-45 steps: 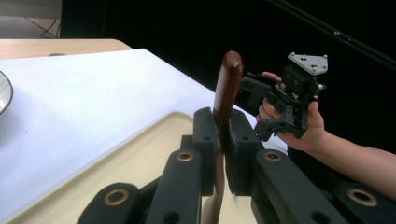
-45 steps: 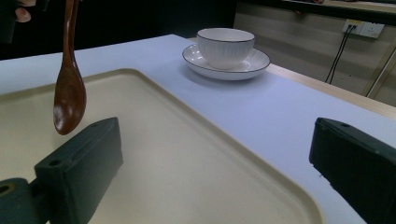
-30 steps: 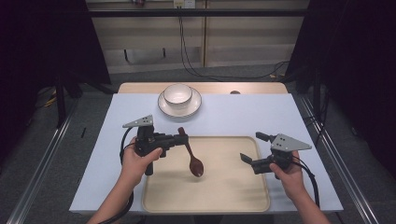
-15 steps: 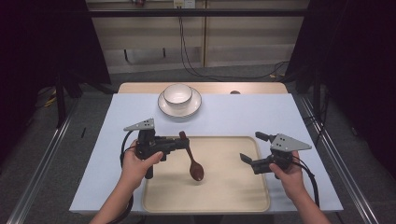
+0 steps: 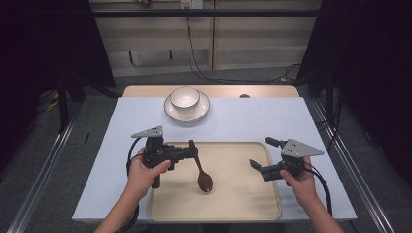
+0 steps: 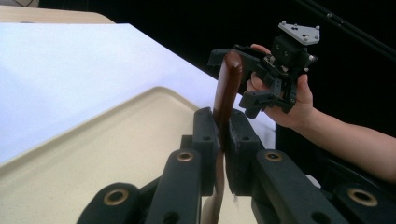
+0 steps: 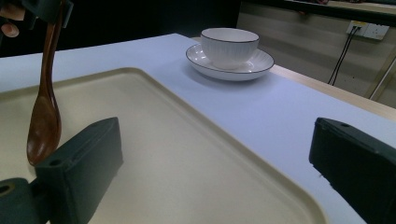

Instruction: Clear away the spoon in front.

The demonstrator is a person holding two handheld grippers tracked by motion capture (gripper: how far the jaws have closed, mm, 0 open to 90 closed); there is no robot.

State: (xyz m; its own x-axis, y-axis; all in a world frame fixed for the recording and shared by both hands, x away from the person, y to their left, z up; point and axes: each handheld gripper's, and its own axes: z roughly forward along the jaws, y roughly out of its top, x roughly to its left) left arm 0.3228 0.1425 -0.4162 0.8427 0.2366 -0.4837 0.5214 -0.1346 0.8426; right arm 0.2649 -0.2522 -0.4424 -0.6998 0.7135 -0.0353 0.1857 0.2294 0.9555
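Note:
A dark brown wooden spoon (image 5: 202, 174) hangs over the beige tray (image 5: 243, 199), bowl end down, its handle clamped in my left gripper (image 5: 193, 153). In the left gripper view the spoon handle (image 6: 227, 88) rises between the two shut jaws. My right gripper (image 5: 254, 165) is held over the tray's right side with its jaws wide apart and nothing between them. From the right gripper view the spoon (image 7: 44, 116) dangles at the left above the tray (image 7: 187, 154). A white bowl (image 5: 184, 97) sits on a white saucer (image 5: 204, 109) at the back of the table.
A pale blue cloth (image 5: 252, 121) covers the table, with a strip of bare wood (image 5: 272, 91) at the far edge. Dark curtains and metal rails flank the table. Cables run along the floor behind it.
The left gripper has drifted slightly down and toward the person with the spoon in it; the spoon's bowl now hangs lower over the tray. The right gripper has stayed put.

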